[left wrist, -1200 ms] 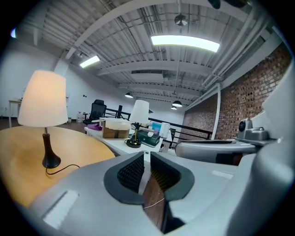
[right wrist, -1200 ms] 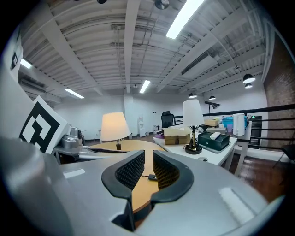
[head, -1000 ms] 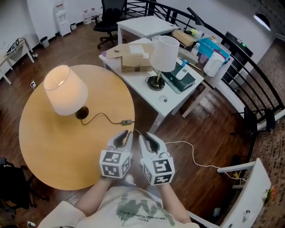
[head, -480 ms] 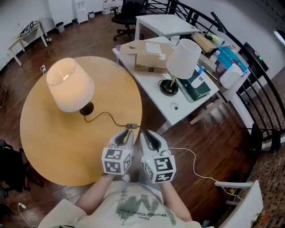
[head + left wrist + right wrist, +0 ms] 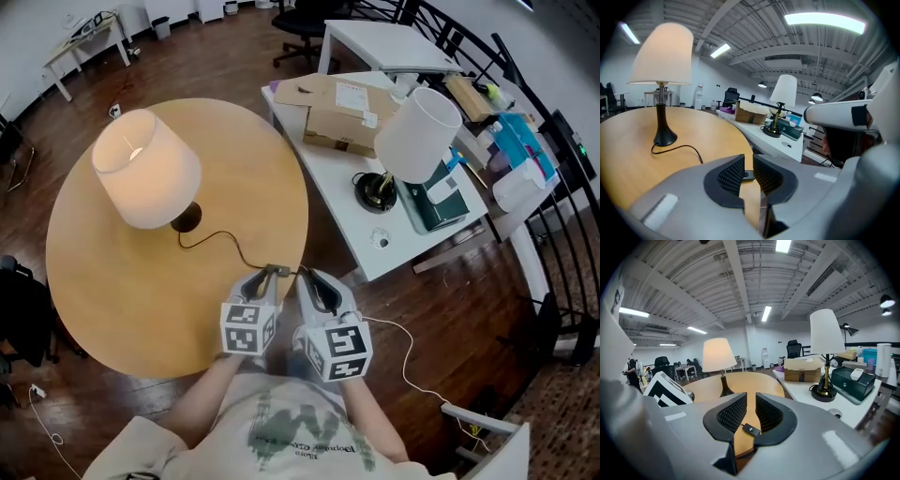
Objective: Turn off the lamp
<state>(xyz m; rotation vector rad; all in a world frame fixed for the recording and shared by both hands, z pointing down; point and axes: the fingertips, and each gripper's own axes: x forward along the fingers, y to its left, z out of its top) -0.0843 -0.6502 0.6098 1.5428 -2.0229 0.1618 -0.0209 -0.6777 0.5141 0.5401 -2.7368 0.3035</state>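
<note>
The lit lamp (image 5: pixel 142 169) with a cream shade stands on the round wooden table (image 5: pixel 112 281); its black base (image 5: pixel 186 217) trails a black cord to an inline switch (image 5: pixel 276 271) near the table's near right edge. My left gripper (image 5: pixel 270 278) hovers right at the switch, jaws a narrow gap apart with nothing between them. Through that gap the switch (image 5: pixel 748 176) shows just beyond the left gripper (image 5: pixel 748 164). My right gripper (image 5: pixel 307 282) is beside it, also narrowly open. The switch (image 5: pixel 751 429) lies on the table below the right gripper (image 5: pixel 751 411).
A white table (image 5: pixel 342 211) to the right carries an unlit lamp (image 5: pixel 419 134), a cardboard box (image 5: pixel 347 120) and a dark green case (image 5: pixel 436 202). A white cable (image 5: pixel 403 342) lies on the dark wood floor. Black railing runs at the far right.
Both grippers have moved forward and down over the table's edge, closing in on the inline switch. The lamp stays lit.
</note>
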